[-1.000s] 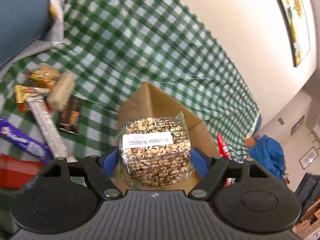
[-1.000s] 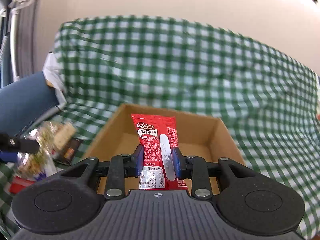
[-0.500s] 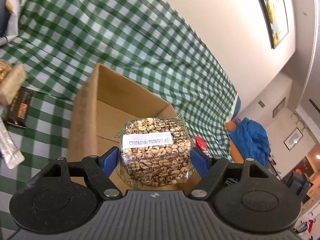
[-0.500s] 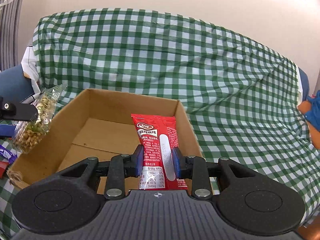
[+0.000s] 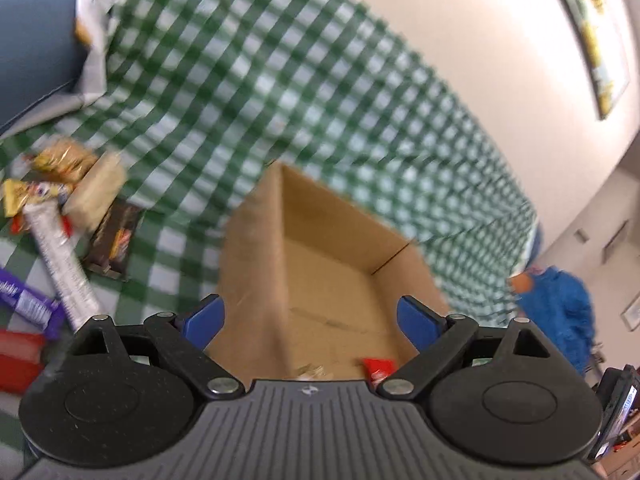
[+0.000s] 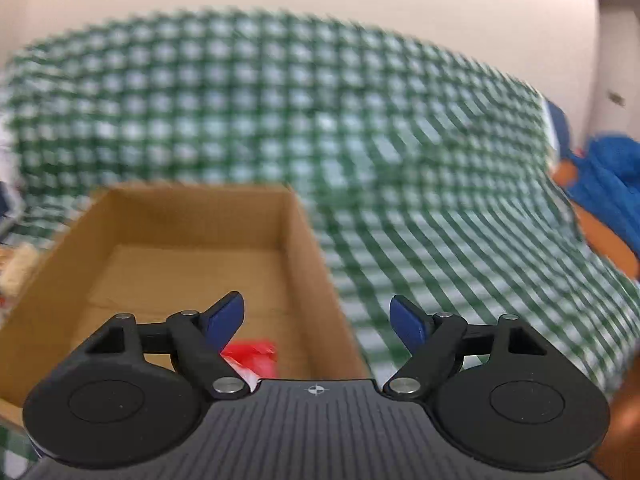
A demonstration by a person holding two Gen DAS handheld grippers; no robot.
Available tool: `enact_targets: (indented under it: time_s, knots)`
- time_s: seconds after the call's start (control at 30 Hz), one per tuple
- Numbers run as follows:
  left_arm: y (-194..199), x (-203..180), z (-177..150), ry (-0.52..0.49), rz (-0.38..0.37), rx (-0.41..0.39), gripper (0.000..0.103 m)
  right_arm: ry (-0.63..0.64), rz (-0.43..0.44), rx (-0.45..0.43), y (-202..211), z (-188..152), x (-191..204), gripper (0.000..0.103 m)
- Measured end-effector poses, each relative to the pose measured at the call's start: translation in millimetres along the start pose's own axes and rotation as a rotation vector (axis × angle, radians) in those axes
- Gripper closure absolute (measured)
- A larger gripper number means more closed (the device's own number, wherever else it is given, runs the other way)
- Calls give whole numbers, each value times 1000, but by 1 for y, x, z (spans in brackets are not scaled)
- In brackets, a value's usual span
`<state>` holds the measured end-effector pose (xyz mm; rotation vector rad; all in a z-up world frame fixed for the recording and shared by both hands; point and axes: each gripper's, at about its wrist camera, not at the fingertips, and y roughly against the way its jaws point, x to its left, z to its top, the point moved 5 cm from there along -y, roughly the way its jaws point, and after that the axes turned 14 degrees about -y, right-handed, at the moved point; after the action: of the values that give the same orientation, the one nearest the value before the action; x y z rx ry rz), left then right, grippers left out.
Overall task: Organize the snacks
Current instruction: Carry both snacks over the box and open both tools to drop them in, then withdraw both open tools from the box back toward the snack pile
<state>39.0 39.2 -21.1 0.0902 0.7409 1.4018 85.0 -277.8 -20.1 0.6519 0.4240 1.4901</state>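
One cardboard box sits on the green checked cloth, its top open. I hold two grippers over it. My left gripper has its jaws opening, with nothing between the blue pads; my right gripper is opening too, and its pads press on nothing.

In the box I count two snacks in the left view: a red packet on the floor at the near end, and beside it a pale packet, mostly hidden by the gripper body. The right view shows only the red packet, blurred, low by the near wall.

Left of the box a heap of snacks lies on the cloth: a long silver bar, a dark wrapper nearest the box, a purple bar, a red pack and several yellow and tan packets, too blurred to count exactly.

The box floor is bare beyond the two packets. The left wall stands just ahead of my left pad; the right wall runs between my right gripper's pads. Cloth to the right of the box lies free.
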Motion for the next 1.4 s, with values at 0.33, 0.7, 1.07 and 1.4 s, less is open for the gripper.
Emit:
enact_targets:
  time_s: [0.33, 0.7, 1.07, 1.4]
  knots:
    - [-23, -18, -20, -63, -118, 104, 18, -121, -66, 163, -28, -15, -28, 56]
    - [-34, -36, -27, -98, -183, 117, 18, -112, -114, 143, -19, -16, -42, 81]
    - [-25, -26, -22, -63, -116, 102, 17, -108, -72, 23, 0, -5, -37, 55]
    - [-12, 14, 5, 23, -210, 246, 55, -17, 42, -24, 21, -4, 13, 52]
